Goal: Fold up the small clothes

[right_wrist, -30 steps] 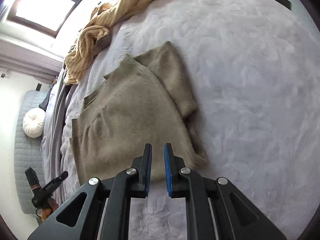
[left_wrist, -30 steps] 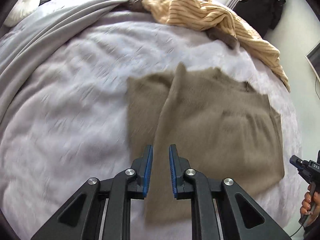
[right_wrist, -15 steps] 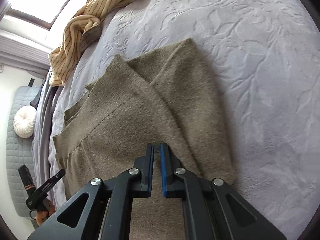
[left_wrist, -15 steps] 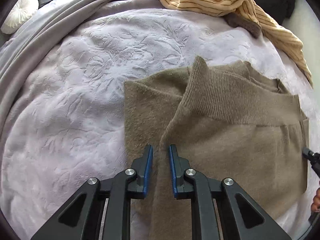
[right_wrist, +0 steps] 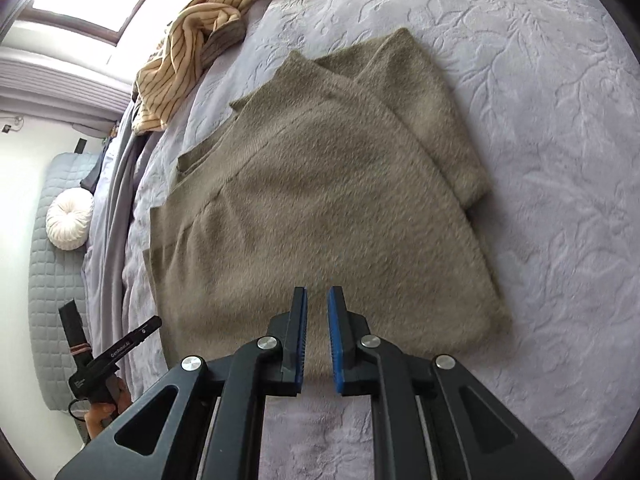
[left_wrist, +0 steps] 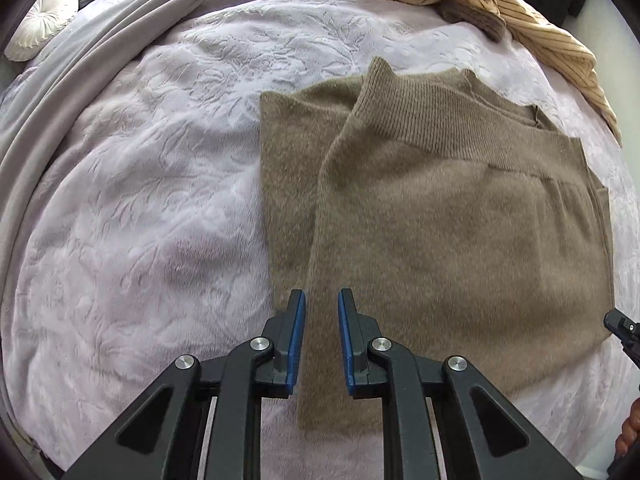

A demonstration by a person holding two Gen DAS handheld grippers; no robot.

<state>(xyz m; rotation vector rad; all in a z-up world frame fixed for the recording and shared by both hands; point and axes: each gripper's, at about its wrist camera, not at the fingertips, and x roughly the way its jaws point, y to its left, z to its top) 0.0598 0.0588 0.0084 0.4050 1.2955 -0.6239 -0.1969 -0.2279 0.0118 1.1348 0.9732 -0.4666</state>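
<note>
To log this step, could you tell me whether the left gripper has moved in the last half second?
Yes: the left gripper drew back toward the near hem of the olive sweater.

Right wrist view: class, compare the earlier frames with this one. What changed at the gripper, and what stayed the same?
The right gripper had nearly shut half a second ago and has reopened to a narrow gap, holding nothing, above the olive sweater. The left gripper stays open. The sweater remains folded flat on the bedspread; the striped garment is unmoved.
</note>
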